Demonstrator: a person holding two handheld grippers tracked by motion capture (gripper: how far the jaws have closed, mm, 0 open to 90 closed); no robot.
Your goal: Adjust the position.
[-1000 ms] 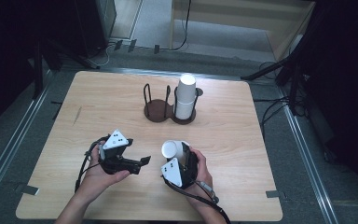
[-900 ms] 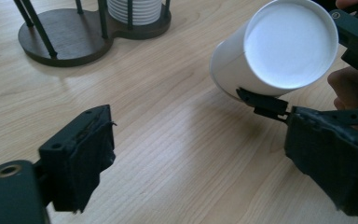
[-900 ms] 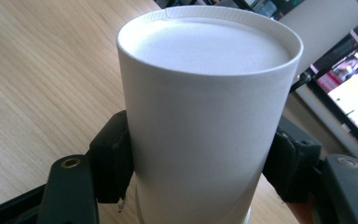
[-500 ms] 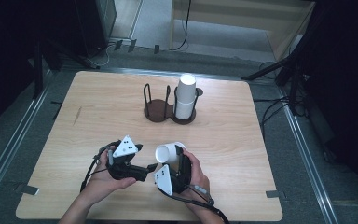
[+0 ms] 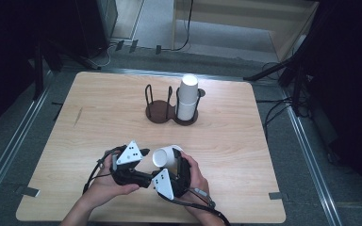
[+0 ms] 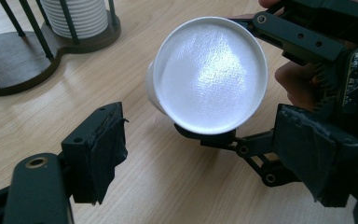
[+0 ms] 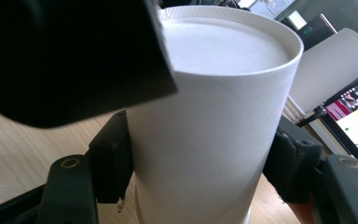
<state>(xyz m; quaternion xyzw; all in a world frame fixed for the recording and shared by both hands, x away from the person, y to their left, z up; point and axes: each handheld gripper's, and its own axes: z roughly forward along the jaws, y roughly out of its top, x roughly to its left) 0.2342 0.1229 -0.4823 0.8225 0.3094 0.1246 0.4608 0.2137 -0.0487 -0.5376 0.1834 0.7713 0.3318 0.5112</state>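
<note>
Over wooden table (image 5: 99,122), right gripper (image 5: 169,162) clamps white cup (image 5: 164,156); left gripper (image 5: 139,162) spread.

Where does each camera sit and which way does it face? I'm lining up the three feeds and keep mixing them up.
High view: above the person's side, looking forward and down on the table; forearms, both hands, left gripper.
Left gripper view: on the left gripper, looking past its open jaws at the cup's closed end.
Right gripper view: on the right gripper, looking along the clamped cup.
Shared: all three show the cup; the high view and left gripper view show the cup rack.
</note>
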